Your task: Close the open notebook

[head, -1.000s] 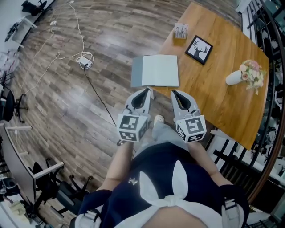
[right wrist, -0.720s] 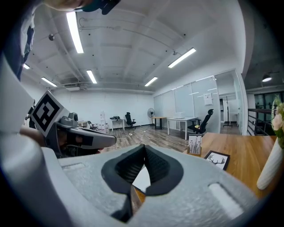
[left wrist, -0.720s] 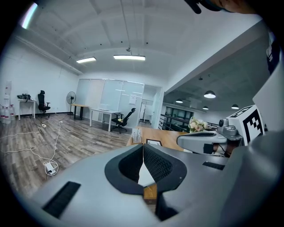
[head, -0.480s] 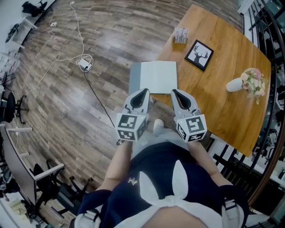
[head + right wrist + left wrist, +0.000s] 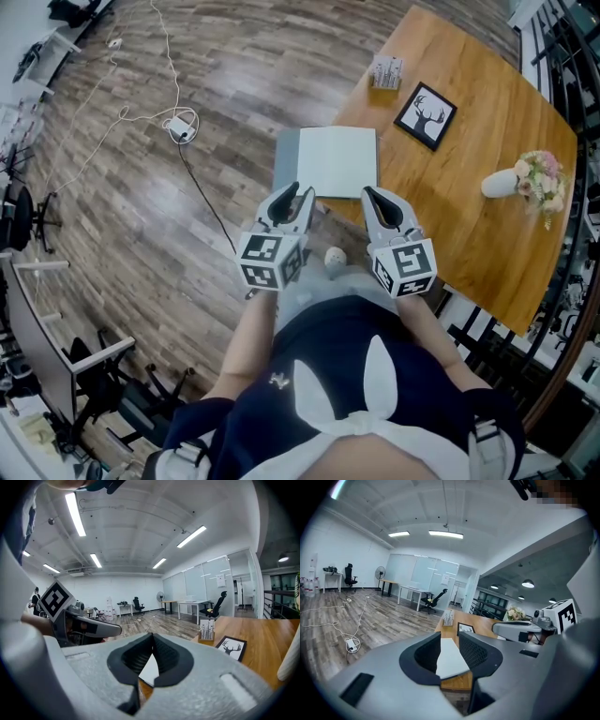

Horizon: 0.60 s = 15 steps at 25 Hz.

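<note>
While the left gripper (image 5: 294, 199) has just been parting its empty jaws — those of the right gripper (image 5: 382, 201) are together — the open notebook (image 5: 328, 161) lies near at twelve o'clock, so a grab looks next.

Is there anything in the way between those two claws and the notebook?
Nothing visible: the left gripper, its empty jaws just opening, and the right gripper both face the notebook across open space.
</note>
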Motion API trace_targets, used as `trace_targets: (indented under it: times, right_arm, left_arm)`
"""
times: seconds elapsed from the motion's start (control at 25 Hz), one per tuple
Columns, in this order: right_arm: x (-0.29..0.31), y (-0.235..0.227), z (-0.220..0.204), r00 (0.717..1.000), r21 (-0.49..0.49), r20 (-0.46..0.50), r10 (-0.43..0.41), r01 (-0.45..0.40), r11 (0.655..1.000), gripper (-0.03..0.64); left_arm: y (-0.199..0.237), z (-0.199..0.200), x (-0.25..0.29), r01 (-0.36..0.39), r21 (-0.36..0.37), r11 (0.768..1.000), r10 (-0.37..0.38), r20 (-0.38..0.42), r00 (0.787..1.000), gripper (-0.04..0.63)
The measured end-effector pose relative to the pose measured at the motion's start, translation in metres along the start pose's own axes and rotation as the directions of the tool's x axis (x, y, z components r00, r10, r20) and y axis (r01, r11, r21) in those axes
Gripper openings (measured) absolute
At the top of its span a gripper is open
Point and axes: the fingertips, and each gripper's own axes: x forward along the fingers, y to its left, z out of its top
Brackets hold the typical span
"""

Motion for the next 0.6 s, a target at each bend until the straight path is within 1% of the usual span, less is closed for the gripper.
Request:
trace_targets:
  times: [0.08,0.16,0.28,0.48,0.6]
  right_arm:
    - [0.003,-0.001,-0.002,1.0,0.002,-0.005,0.003,-0.003,1.0,-0.002]
    - [0.006,-0.002,-0.004,1.0,0.002,-0.011,0.006,-0.006,1.0,-0.002]
    - [0.011,-0.002,-0.007,1.0,-0.001,-0.021,0.014,-0.014,1.0,-0.002]
    - [0.017,-0.008,-0.013,0.999,0.001,-0.037,0.018,-0.018,1.0,-0.002]
    - [0.019,-0.012,-0.016,0.999,-0.008,-0.047,0.018,-0.018,1.0,-0.002]
  left_arm:
    - [0.005,-0.004,0.003,-0.004,-0.002,1.0,0.004,-0.016,1.0,0.144]
    - [0.01,-0.007,0.006,-0.012,-0.004,1.0,0.012,-0.021,1.0,0.166]
    - [0.021,-0.015,0.008,-0.027,-0.027,0.999,0.026,-0.036,0.999,0.186]
    - [0.043,-0.025,0.013,-0.071,-0.084,0.994,0.068,-0.031,0.997,0.212]
    - [0.05,-0.032,0.016,-0.076,-0.107,0.991,0.072,-0.042,0.997,0.222]
